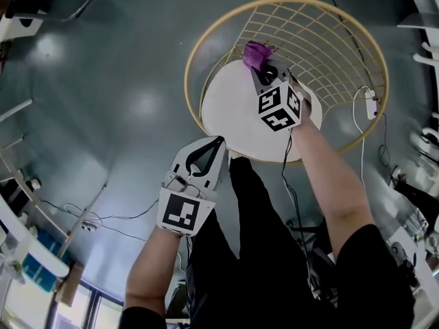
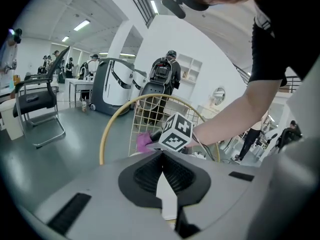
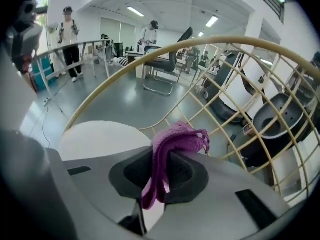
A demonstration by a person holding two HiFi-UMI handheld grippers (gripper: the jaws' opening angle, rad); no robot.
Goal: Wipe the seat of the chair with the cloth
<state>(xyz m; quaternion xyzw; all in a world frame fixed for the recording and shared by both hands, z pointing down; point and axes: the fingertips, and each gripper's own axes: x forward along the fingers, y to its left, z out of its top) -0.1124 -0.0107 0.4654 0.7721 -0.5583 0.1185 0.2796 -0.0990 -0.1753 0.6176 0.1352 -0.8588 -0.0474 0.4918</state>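
Observation:
The chair has a round white seat [image 1: 236, 115] and a hooped wire-grid back [image 1: 322, 40] in pale yellow. My right gripper [image 1: 264, 64] is over the back part of the seat, shut on a purple cloth [image 1: 255, 53]. In the right gripper view the purple cloth [image 3: 172, 144] bunches up between the jaws, with the white seat [image 3: 100, 139] to the left and the wire back [image 3: 240, 109] just ahead. My left gripper [image 1: 214, 142] hangs at the seat's near edge, shut with nothing in it. Its own view shows the chair's hoop [image 2: 112, 129] and the cloth [image 2: 144, 141] ahead.
A grey floor [image 1: 103, 81] surrounds the chair. Cables [image 1: 96, 218] run over the floor at the left, and a white cable with an adapter [image 1: 370, 105] hangs beside the hoop on the right. Office chairs [image 2: 37, 109], machines and people stand further off.

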